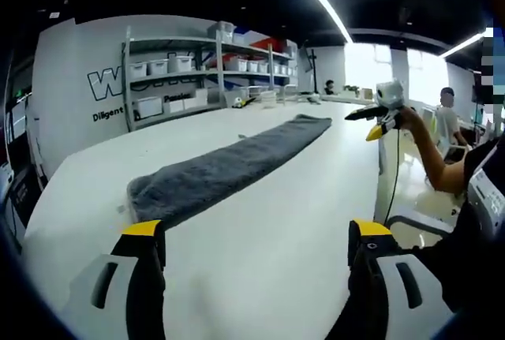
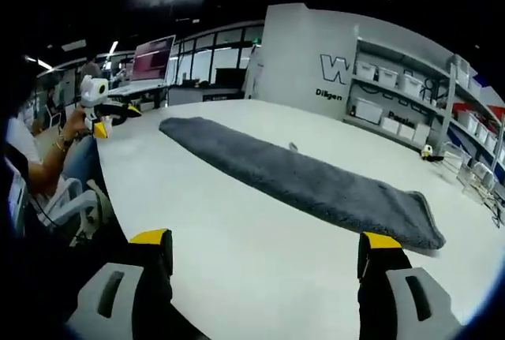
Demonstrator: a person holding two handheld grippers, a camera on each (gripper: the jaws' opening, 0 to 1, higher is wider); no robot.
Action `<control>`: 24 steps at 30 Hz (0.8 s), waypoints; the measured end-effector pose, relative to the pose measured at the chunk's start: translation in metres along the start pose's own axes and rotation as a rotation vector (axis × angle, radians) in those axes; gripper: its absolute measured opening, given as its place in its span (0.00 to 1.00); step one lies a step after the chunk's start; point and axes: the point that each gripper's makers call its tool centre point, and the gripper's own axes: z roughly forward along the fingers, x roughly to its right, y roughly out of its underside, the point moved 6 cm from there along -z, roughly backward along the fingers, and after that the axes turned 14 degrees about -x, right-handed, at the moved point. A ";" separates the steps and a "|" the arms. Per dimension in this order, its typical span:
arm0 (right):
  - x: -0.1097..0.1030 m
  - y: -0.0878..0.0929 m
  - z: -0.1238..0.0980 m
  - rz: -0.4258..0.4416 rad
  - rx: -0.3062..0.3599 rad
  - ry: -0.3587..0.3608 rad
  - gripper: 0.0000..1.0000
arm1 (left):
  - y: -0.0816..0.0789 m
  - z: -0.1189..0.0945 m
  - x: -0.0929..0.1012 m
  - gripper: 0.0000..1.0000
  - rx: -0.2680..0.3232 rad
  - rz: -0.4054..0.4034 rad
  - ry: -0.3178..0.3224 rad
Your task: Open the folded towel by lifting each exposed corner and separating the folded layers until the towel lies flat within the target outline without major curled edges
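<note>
towel [image 1: 229, 165] work looks barely begun, or so the two views suggest: the grey cloth lies on the white tabletop [image 1: 276, 237] as a long narrow strip, still folded lengthwise, with its layers stacked and no corner raised. in the left gripper view one short end sits just ahead of the left tool [image 1: 256, 245] and the strip runs away toward the far edge; in the right gripper view the other end lies near the right tool [image 2: 268, 257], with the strip stretching off toward the left of the picture. no target outline can be made out on the tabletop, so whether the strip sits inside one cannot be told. what seems left is most of the job: lifting the exposed corners, parting the layers, spreading the cloth flat and smoothing any curl.

the left tool has its two yellow-tipped jaws spread wide, with bare tabletop between them; it holds nothing and touches nothing, and the towel's near end is just beyond the tips. the right tool likewise stands with jaws wide apart, nothing pinched, the towel's end lying a little past and to the right of its tips.

each view also catches the other tool off at the side, held by a person's hand, away from the cloth. shelving [image 1: 205, 64] with white bins lines the back wall.
</note>
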 end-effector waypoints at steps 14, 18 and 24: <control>-0.009 -0.003 0.008 -0.013 0.011 -0.024 0.99 | -0.012 0.007 -0.041 0.85 0.047 -0.084 -0.049; -0.018 -0.004 0.007 -0.037 0.006 -0.035 0.99 | -0.019 0.010 -0.061 0.80 0.044 -0.105 -0.090; -0.033 -0.003 0.007 -0.070 0.006 -0.059 0.99 | -0.033 0.020 -0.091 0.64 0.065 -0.144 -0.139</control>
